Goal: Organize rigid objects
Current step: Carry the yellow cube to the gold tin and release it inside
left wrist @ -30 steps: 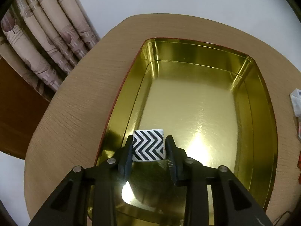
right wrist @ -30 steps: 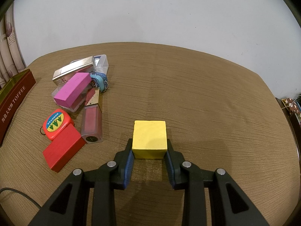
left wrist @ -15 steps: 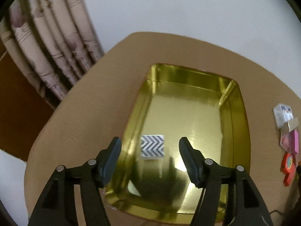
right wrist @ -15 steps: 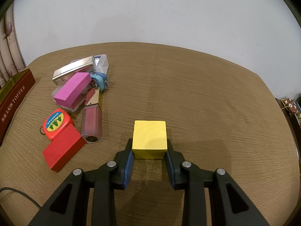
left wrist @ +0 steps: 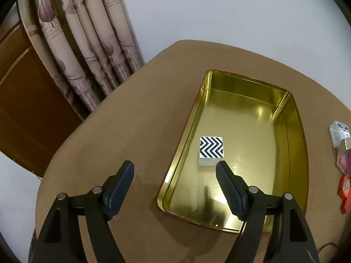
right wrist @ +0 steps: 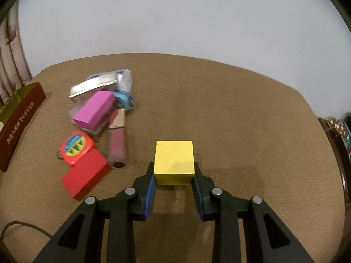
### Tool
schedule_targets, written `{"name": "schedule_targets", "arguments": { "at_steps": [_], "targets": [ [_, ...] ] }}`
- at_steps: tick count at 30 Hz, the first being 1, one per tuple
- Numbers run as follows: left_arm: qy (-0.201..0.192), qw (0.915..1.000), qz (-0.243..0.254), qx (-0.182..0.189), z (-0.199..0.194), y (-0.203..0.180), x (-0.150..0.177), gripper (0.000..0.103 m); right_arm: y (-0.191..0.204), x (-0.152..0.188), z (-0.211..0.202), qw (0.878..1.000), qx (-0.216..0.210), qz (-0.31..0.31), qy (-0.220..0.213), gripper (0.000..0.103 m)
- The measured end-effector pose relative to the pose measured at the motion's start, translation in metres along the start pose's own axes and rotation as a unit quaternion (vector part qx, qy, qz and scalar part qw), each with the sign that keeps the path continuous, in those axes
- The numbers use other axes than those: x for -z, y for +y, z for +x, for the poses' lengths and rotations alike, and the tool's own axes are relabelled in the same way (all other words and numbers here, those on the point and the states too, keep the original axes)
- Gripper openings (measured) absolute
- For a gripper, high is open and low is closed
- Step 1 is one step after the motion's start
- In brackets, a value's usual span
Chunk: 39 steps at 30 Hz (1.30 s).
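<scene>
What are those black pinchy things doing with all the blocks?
Someone is tidying small things into a gold tin. The left gripper is open and holds nothing; a black-and-white zigzag block lies inside the tin. The right gripper is shut on a yellow cube over the table. A pile is left to sort: a pink block, a red block, a tape measure and other bits.

Yellow cube point(right wrist: 174, 161) (between clamped jaws)
</scene>
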<state>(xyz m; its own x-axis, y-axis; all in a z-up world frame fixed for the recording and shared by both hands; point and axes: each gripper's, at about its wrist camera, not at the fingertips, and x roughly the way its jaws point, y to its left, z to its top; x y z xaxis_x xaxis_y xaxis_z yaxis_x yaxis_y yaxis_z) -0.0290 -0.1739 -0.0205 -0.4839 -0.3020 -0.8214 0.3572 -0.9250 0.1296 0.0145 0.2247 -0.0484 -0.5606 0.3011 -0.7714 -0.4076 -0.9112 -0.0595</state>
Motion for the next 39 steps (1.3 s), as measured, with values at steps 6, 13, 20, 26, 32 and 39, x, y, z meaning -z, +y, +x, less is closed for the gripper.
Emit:
{"name": "schedule_targets", "arguments": {
  "at_steps": [6, 13, 20, 26, 32, 39],
  "targets": [
    [-0.004, 0.9997, -0.026, -0.003, 0.006, 0.006, 0.004, 0.078, 0.034, -0.015, -0.027, 0.999, -0.022, -0.023, -0.019, 0.031],
    [0.001, 0.9980, -0.059, -0.020, 0.010, 0.016, 0.007, 0.081, 0.102, -0.035, -0.043, 0.993, -0.076, -0.080, -0.031, 0.031],
    [-0.005, 0.9960, -0.080, -0.039, 0.011, 0.029, 0.002, 0.085, 0.186, -0.047, -0.051, 0.979, -0.142, -0.141, -0.031, 0.031],
    [-0.003, 0.9938, -0.103, -0.042, 0.015, 0.041, 0.000, 0.085, 0.251, -0.054, -0.068, 0.967, -0.180, -0.179, -0.027, 0.031],
    [0.007, 0.9909, -0.127, -0.044, 0.021, 0.052, 0.000, 0.086, 0.306, -0.062, -0.058, 0.957, -0.197, -0.212, -0.009, 0.031],
    [0.012, 0.9899, -0.136, -0.038, 0.026, 0.051, -0.001, 0.086, 0.349, -0.071, -0.033, 0.950, -0.196, -0.241, 0.038, 0.031]
  ]
}}
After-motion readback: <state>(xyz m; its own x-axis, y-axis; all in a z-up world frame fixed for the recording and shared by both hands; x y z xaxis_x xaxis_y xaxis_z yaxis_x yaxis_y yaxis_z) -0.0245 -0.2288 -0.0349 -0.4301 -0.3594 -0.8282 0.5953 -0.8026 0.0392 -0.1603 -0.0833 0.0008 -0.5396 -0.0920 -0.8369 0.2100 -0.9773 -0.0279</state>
